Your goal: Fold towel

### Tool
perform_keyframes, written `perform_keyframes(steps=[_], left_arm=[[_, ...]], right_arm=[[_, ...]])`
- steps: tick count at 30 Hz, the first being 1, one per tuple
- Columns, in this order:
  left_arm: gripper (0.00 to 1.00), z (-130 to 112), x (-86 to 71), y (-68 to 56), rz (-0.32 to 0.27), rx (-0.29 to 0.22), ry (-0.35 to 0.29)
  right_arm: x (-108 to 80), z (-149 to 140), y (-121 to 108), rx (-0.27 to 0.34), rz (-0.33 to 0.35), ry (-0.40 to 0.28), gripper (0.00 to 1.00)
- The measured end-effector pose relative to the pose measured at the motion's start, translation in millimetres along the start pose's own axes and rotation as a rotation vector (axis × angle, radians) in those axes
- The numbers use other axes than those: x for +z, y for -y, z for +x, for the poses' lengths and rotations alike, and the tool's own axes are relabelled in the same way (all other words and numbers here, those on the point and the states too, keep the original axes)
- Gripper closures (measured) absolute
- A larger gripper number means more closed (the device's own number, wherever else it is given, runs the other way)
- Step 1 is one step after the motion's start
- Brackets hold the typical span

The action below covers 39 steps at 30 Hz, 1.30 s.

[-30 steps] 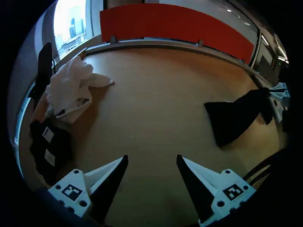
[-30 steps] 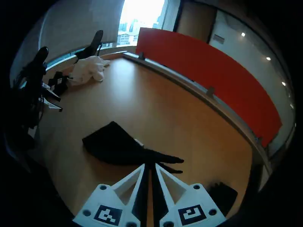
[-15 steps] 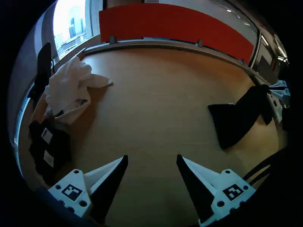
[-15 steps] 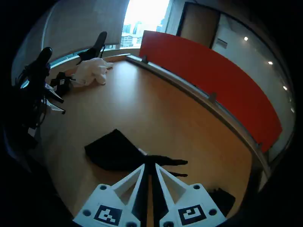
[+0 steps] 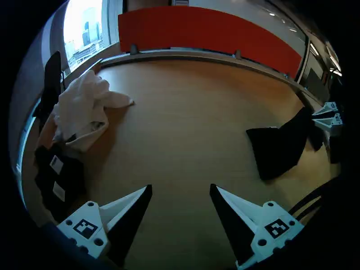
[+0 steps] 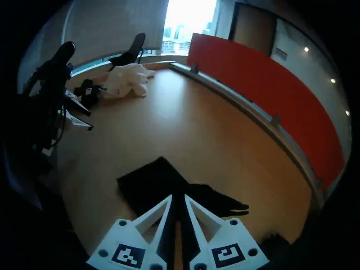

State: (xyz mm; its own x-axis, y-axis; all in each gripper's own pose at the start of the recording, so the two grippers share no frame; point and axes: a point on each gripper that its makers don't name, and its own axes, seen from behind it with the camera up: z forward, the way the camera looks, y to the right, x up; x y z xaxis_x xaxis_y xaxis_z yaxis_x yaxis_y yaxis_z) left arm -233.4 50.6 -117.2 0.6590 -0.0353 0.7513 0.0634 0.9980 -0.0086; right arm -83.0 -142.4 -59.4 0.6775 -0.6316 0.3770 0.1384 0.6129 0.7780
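The black towel (image 6: 157,186) lies rumpled on the wooden table (image 5: 189,112), with one end lifted and drooping. I'd judge it soft, light and floppy. The right gripper (image 6: 178,198) is clamped on that raised end. The left gripper (image 5: 180,189) hangs spread wide over bare wood, and a free corner looks the place to pinch.

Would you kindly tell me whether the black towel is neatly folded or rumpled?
Rumpled: the black towel lies in an uneven wedge on the table, one end pinched in the right gripper, jaws shut.
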Motion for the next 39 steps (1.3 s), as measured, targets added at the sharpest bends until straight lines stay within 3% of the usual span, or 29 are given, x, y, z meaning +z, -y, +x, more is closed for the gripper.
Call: perform_keyframes(steps=[11, 20, 27, 36, 39], left_arm=[[0.05, 1, -9.9, 14.8, 0.021, -0.017, -0.015], [0.05, -4, -22.1, 34.2, 0.053, -0.047, -0.023], [0.05, -9, -26.4, 43.3, 0.068, -0.062, -0.024], [0.05, -9, -24.9, 44.9, 0.066, -0.059, -0.022], [0.05, -8, -25.0, 45.0, 0.064, -0.057, -0.022]], right_arm=[[34.2, 1, 46, -0.056, 0.114, 0.026, 0.96], [69.8, -9, 82, -0.05, 0.207, 0.071, 0.96], [77.9, -16, 86, -0.041, 0.214, 0.095, 0.95], [76.9, -18, 81, -0.038, 0.203, 0.104, 0.94], [76.2, -19, 81, -0.035, 0.2, 0.105, 0.9]])
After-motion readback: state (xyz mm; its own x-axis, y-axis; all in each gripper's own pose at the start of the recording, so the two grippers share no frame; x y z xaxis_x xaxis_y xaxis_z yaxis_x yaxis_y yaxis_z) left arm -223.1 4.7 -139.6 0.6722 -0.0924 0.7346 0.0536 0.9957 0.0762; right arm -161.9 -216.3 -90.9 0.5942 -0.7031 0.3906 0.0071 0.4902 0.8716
